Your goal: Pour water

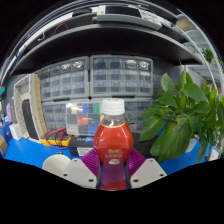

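So the gripper (113, 160) looks clamped on a red bottle (113, 140) with a white cap, upright between its fingers; a leafy plant (185, 115) stands beside it.

Green potted plant (186, 112); grey drawer cabinets (95, 76); blue table (30, 152).

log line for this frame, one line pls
gripper: shut on bottle | bottle: red liquid, white cap on, upright | plant: beside it | pour: not started
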Demonstrator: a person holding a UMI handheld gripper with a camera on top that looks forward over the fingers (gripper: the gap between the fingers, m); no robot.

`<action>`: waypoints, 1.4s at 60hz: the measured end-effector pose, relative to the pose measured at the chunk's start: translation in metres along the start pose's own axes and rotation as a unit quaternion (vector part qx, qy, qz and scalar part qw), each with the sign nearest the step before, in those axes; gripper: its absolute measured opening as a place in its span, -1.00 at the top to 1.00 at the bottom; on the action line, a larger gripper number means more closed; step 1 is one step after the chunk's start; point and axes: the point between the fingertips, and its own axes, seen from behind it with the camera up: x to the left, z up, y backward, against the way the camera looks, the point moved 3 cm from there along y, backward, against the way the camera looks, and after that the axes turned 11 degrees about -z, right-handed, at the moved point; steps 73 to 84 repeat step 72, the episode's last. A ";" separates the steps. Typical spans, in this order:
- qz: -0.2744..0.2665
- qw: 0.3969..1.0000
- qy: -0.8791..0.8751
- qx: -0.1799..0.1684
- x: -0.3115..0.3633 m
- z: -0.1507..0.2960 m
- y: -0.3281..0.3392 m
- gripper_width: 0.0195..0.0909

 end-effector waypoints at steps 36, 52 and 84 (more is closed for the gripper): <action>-0.017 0.998 -0.006 0.064 0.000 -0.003 0.113 -0.54; 0.015 0.996 0.006 0.089 0.050 0.025 0.190 -0.53; 0.028 0.996 0.033 0.081 0.073 0.040 0.223 -0.56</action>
